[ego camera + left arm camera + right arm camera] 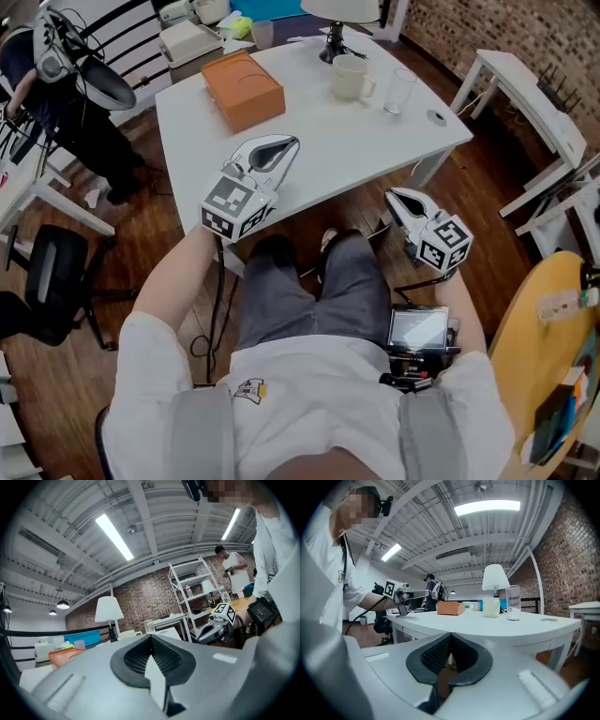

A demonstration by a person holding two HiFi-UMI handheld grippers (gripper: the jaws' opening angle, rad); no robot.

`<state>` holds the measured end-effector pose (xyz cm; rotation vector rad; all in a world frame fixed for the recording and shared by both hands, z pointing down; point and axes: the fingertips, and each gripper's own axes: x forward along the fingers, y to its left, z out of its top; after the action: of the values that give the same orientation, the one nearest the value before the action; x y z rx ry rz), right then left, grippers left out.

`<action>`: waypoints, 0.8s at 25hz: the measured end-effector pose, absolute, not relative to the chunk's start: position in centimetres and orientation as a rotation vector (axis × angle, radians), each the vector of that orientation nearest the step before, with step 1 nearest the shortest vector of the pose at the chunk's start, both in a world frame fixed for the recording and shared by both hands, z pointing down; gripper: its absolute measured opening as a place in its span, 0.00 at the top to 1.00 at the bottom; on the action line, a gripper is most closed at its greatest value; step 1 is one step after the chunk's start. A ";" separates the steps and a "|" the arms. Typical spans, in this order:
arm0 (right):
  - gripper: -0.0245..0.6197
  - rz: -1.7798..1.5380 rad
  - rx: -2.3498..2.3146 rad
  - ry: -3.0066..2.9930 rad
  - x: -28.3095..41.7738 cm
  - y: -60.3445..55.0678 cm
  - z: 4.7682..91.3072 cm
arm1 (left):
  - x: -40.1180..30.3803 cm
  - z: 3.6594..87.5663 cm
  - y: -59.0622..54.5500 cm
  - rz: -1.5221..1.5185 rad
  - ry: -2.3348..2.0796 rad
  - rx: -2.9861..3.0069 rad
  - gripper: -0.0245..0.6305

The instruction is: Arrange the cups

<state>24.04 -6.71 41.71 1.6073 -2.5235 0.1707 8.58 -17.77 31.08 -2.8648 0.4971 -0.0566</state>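
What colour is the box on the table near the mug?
The box is orange; it shows best in the head view, left of the cream mug.

Bright, even indoor light from ceiling tubes [115, 536] — mild glare there; both gripper views fisheye-warped, corners vignetted black; head view sharp.

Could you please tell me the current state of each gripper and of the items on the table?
left gripper: shut, empty.
right gripper: shut, empty.
white mug: upright on the table, untouched.
clear glass: upright, beside the mug, not touching it.
orange box: closed, flat on the table.
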 end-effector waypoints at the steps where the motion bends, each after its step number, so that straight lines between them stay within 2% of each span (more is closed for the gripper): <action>1: 0.96 0.158 1.607 -2.516 24.4 -7.5 41.4 | 8.8 31.1 -18.3 -0.057 0.500 -2.863 0.96; 7: 0.96 0.039 1.671 -2.399 27.9 -12.4 38.5 | 10.1 30.6 -20.4 0.001 0.503 -2.887 0.96; 15: 0.95 -0.017 1.920 -2.163 37.3 -20.1 32.3 | 11.4 30.8 -22.0 0.088 0.491 -3.052 0.96; 17: 0.75 0.049 1.905 -2.142 38.7 -21.9 32.6 | 11.6 30.9 -22.2 0.101 0.477 -3.092 0.96; 19: 0.49 0.109 1.855 -2.132 39.4 -23.6 33.5 | 11.9 31.0 -22.4 0.108 0.468 -3.117 0.96; 20: 0.42 0.124 1.832 -2.128 39.5 -24.3 33.9 | 12.0 30.9 -22.4 0.111 0.465 -3.121 0.96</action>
<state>39.52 -24.30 33.92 1.8317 -2.1285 0.1243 11.98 -22.43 30.93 -3.1209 0.4648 0.1105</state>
